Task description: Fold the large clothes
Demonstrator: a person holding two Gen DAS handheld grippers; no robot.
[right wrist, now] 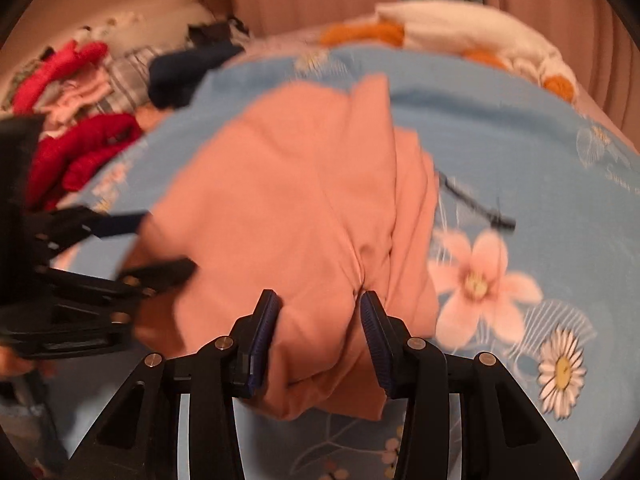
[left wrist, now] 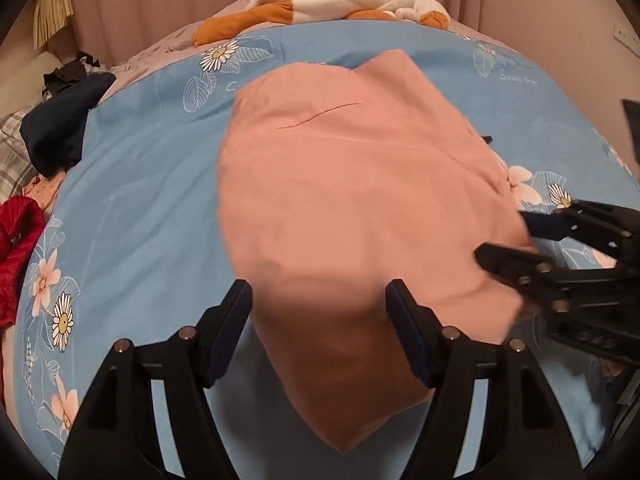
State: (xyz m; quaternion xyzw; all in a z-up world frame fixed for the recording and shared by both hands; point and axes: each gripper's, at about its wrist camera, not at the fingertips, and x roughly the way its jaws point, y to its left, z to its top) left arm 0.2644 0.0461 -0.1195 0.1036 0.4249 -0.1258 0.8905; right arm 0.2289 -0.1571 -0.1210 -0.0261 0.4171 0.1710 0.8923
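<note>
the bed (left wrist: 140, 184), under a blue flowered sheet, fills both views. at its centre lies the salmon-pink garment (left wrist: 352, 200), already doubled into a compact, layered slab: stacked edges show along its 3 o'clock side in the right wrist view, and a loose flap sticks out at 12 o'clock. my judgement is that the folding of this piece is mostly done, with perhaps one more fold or a tidy-up left, and that more work waits in the unfolded heap of clothes (right wrist: 80, 120) at 9 to 10 o'clock of the bed, red, navy and plaid pieces among them. a white and orange plush blanket (left wrist: 340, 0) sits bunched at 12 o'clock.

the left gripper (left wrist: 320, 308) hovers over the garment's near end at 6 o'clock with its jaws spread wide and no cloth pinched. the right gripper (right wrist: 320, 320) straddles a ridge of pink cloth at 6 o'clock of its own view; its jaws are parted and the pads seem not to press, so i read it as released.

a thin dark object (right wrist: 476, 204) on the sheet, at 3 o'clock of the garment, is too blurred to name. faint white script printed on the sheet (left wrist: 510, 76) at 2 o'clock is too small to read. no brand shows.
</note>
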